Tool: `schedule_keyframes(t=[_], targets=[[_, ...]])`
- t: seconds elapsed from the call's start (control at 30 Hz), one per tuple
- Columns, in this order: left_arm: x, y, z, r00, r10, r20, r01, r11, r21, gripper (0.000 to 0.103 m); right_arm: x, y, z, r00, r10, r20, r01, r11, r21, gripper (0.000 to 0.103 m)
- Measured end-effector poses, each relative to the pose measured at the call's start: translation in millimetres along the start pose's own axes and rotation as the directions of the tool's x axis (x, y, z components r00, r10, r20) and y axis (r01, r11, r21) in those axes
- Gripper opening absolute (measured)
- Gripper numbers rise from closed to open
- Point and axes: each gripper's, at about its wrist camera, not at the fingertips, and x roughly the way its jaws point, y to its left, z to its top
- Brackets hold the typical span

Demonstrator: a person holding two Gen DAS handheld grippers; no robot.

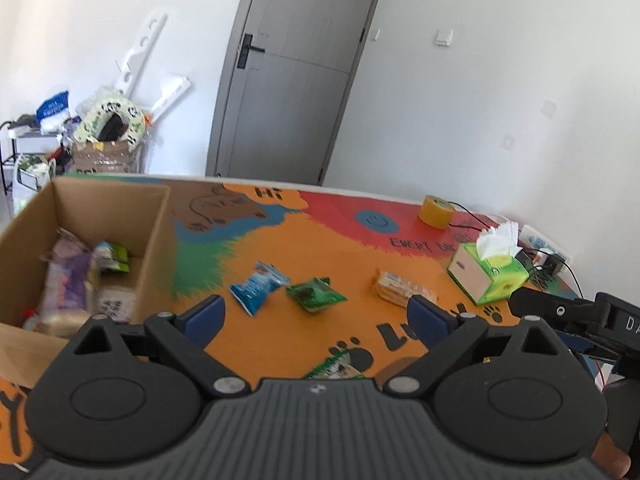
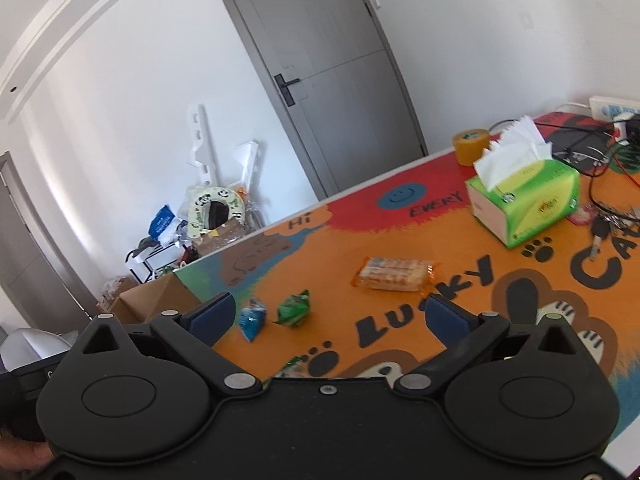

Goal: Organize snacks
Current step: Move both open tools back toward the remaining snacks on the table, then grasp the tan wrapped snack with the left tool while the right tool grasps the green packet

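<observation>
Orange worktop [image 1: 280, 340] carries blue packet [image 1: 258, 287], green packet [image 1: 314, 294] and cracker pack [image 1: 402, 289], beside the cardboard box [image 1: 152, 240]. Left claw [image 1: 316, 314] and right claw [image 2: 328, 316]: both spread, empty, above the worktop.

Both wrist cameras sit above the near edge of the colourful table [image 1: 280, 240], looking forward and down toward the grey door [image 1: 288, 80]: the left view faces the cardboard box [image 1: 152, 240] at its left, the right view leans rightward toward the tissue box [image 2: 528, 200], and both share the scattered snacks mid-frame.
</observation>
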Motion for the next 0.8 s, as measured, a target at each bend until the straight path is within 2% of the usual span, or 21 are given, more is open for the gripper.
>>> schedule_keyframes(t=[0.4,0.57,0.8], targets=[[33,-18,-28,0.997,0.029,-0.070,-0.029,1.000,0.005,0.097,-5,-46,-13,0.999,-0.051,-0.006,0.052,0.998,0.046,0.102],[47,-27,-36,0.996,0.024,-0.088,-0.023,1.000,0.015,0.096,-3,-57,-16,0.998,-0.056,-0.014,0.056,0.997,0.051,0.102],[69,-36,-49,0.990,0.064,-0.127,-0.059,0.997,0.040,0.095,0,-66,-22,0.998,-0.056,-0.029,0.058,0.996,0.065,0.102]])
